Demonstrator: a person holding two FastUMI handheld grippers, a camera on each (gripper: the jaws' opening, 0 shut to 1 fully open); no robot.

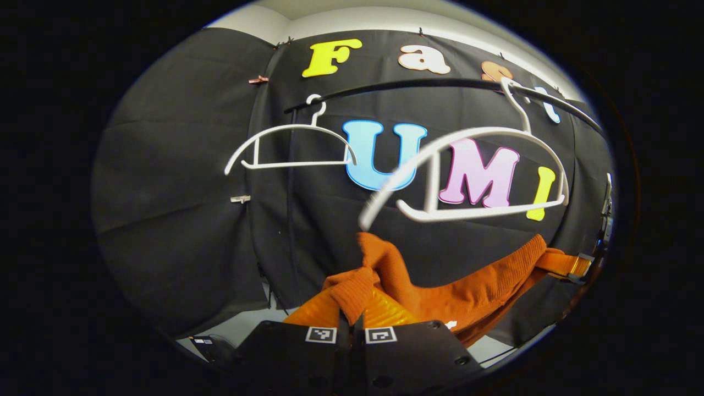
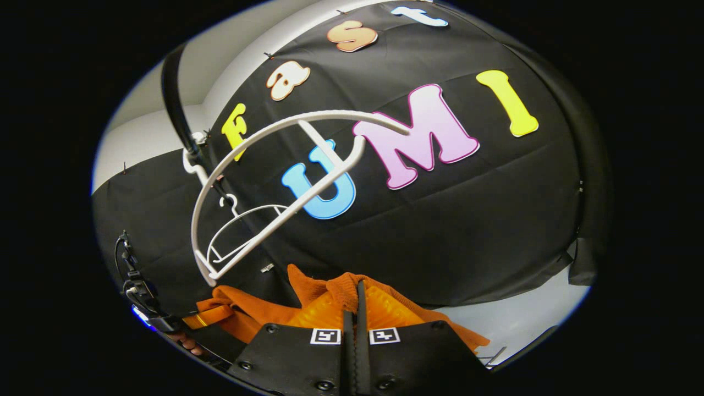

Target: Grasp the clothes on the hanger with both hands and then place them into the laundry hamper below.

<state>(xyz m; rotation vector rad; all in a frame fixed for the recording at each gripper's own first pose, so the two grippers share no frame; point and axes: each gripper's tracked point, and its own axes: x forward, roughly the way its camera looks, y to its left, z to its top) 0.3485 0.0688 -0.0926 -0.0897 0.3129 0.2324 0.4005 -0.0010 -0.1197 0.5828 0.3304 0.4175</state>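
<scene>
Orange clothes (image 1: 473, 291) are pinched in the pressed-together jaws of the left gripper (image 1: 352, 308) and the right gripper (image 2: 356, 300), hanging free below the bare white hanger (image 1: 467, 165). Both grips should be kept firm and lowered together toward the hamper.

No readable text, brand, number or label stands on any thing in either view. The nearest to a sign are small square black-and-white coded markers: one pair sits on the body of the left hand-held gripper (image 1: 352, 308) in the left gripper view, and one pair on the body of the right hand-held gripper (image 2: 356, 308) in the right gripper view. They carry block patterns, not letters or digits.
</scene>
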